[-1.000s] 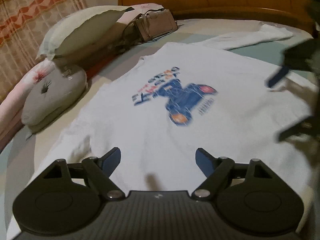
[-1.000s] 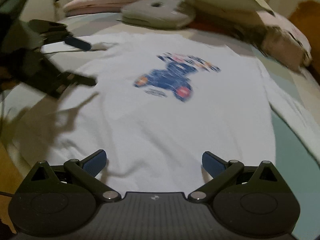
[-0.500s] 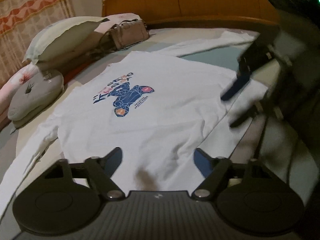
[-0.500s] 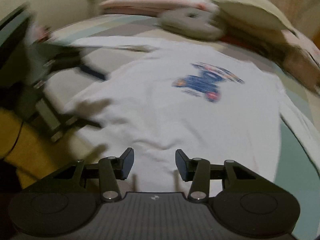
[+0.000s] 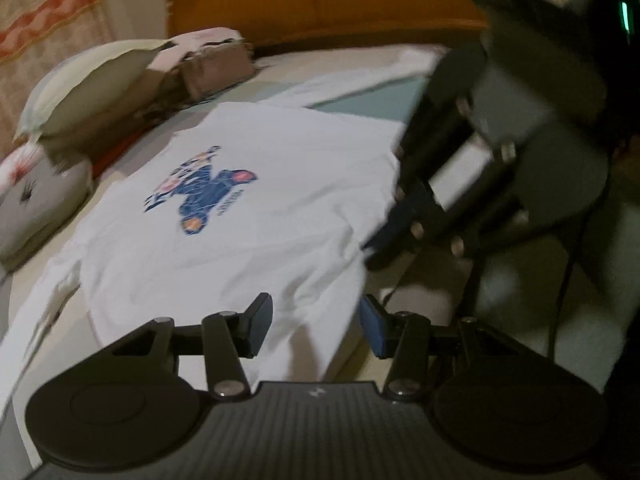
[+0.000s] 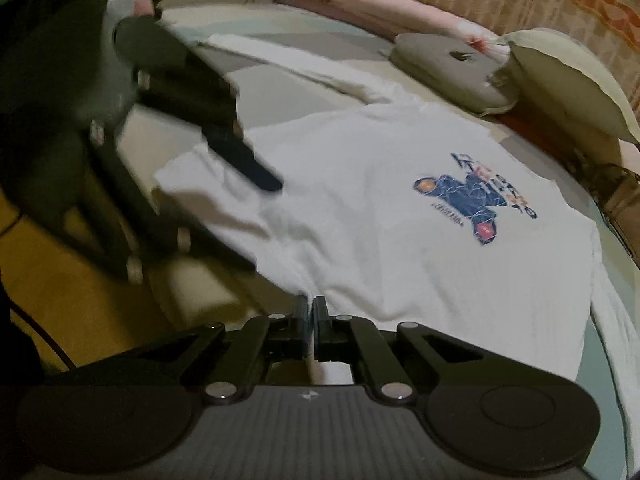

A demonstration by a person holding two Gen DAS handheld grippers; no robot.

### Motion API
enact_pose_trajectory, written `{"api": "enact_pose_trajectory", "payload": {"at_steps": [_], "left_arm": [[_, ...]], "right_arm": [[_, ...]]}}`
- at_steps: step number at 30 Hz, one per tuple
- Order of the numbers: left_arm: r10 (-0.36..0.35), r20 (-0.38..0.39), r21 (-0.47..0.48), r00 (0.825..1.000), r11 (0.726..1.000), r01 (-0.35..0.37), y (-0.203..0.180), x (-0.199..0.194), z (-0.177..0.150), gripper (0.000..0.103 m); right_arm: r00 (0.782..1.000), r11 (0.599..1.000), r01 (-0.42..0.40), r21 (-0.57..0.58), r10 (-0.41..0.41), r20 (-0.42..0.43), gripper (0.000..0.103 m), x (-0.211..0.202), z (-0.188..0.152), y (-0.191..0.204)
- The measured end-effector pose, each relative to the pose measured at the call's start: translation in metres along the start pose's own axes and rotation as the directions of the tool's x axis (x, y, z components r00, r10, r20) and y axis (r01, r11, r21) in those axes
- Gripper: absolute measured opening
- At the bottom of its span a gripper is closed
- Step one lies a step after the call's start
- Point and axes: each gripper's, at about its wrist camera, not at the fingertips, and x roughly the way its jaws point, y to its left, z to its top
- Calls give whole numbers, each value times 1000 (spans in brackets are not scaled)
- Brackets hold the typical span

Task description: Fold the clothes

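A white long-sleeved shirt [image 5: 256, 216] with a blue print lies flat, front up, on the bed; it also shows in the right wrist view [image 6: 380, 216]. My left gripper [image 5: 316, 324] is open, its fingers astride the shirt's hem near one bottom corner. My right gripper [image 6: 312, 320] has its jaws closed together at the hem edge, seemingly pinching the fabric. Each gripper shows blurred in the other's view: the right one [image 5: 400, 216] at the hem's right, the left one [image 6: 240, 160] over the hem's left.
Pillows [image 5: 92, 80], a grey cushion [image 5: 36, 200] and a bag [image 5: 212, 68] lie at the head of the bed below a wooden headboard [image 5: 340, 4]. A patterned curtain [image 6: 540, 4] hangs behind. The bed's edge and the floor [image 6: 60, 288] lie just below the hem.
Both grippers have come down to the shirt's bottom hem. The right gripper went from wide open to closed at the hem. The left gripper's jaws narrowed a little but stay open.
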Motion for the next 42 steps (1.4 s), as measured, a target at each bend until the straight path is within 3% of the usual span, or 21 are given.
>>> {"api": "enact_pose_trajectory", "payload": {"at_steps": [1, 4, 9, 11, 12, 13, 18, 20, 21, 24, 31, 36, 42], "left_arm": [[18, -9, 22, 1000, 1000, -18, -2, 5, 1, 47], [61, -24, 16, 998, 998, -61, 4, 14, 5, 30], [43, -15, -97, 999, 994, -44, 25, 14, 6, 30], [35, -11, -130, 999, 991, -36, 30, 14, 5, 30], [32, -9, -144, 999, 989, -33, 31, 13, 5, 30], [32, -7, -151, 999, 988, -33, 31, 13, 4, 30], [41, 3, -180, 999, 983, -40, 37, 8, 4, 31], [51, 8, -208, 999, 977, -48, 44, 5, 4, 34], [52, 13, -223, 999, 974, -48, 47, 2, 3, 35], [49, 27, -258, 998, 965, -40, 53, -12, 2, 36], [45, 38, -259, 998, 965, -34, 58, -41, -7, 37], [58, 51, -281, 997, 959, -41, 64, -56, -9, 37], [-37, 26, -163, 999, 986, 41, 36, -65, -19, 38]], "right_arm": [[1000, 1000, 3, 1, -3, 4, 3, -2, 1, 0], [1000, 1000, 15, -6, -15, 4, 4, -6, 2, 2], [997, 996, -74, -41, 76, 31, 10, -21, -3, 15], [997, 995, -73, -62, 73, -2, 22, -10, -6, 21], [999, 996, -44, -74, 42, -24, 35, -3, -7, 22], [999, 996, -12, -85, 8, -41, 39, 5, -8, 24], [999, 996, -23, -88, 20, -38, 38, 16, -7, 13], [999, 995, -8, -99, 4, -47, 5, 18, -4, 11], [999, 994, -10, -106, 4, -53, 3, 18, -4, 11], [997, 992, -34, -123, 25, -74, 3, 15, -3, 12], [957, 972, -236, 16, 236, -170, 2, 0, -11, -6], [968, 976, -215, 34, 217, -127, 14, -16, -12, -6], [973, 978, -205, 21, 206, -101, 20, -11, -11, 2]]}}
